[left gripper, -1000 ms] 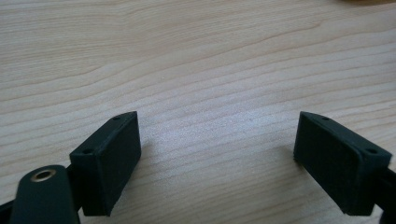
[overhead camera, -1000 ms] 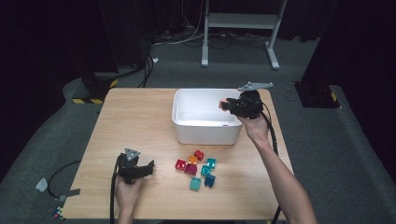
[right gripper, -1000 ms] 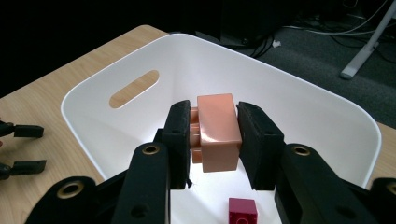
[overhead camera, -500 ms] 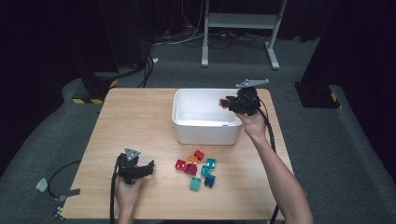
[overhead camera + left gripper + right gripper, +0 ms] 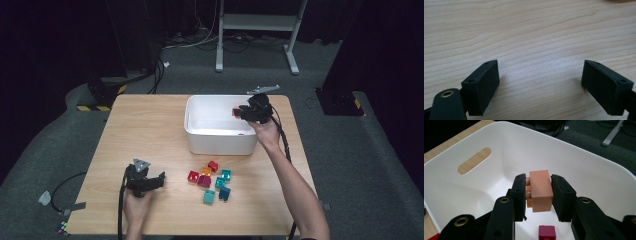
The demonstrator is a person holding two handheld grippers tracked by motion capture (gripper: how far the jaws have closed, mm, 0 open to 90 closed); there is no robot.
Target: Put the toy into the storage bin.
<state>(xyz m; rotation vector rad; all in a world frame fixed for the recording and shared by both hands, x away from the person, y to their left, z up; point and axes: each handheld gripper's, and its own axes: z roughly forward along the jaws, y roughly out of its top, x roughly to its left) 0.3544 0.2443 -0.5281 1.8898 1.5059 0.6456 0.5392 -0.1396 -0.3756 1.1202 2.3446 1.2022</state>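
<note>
Right hand-held gripper (image 5: 538, 195) clenched on a smooth, studded salmon block (image 5: 540, 190) over the glossy white bin (image 5: 579, 162), magenta brick (image 5: 547, 233) at 6 o'clock cut off; left hand-held gripper (image 5: 540, 85) released on the woodgrain surface (image 5: 529, 32).

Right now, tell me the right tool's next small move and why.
Probably open the right tool and drop the peach block: it is clamped over the white bin, where a magenta block already lies.
</note>
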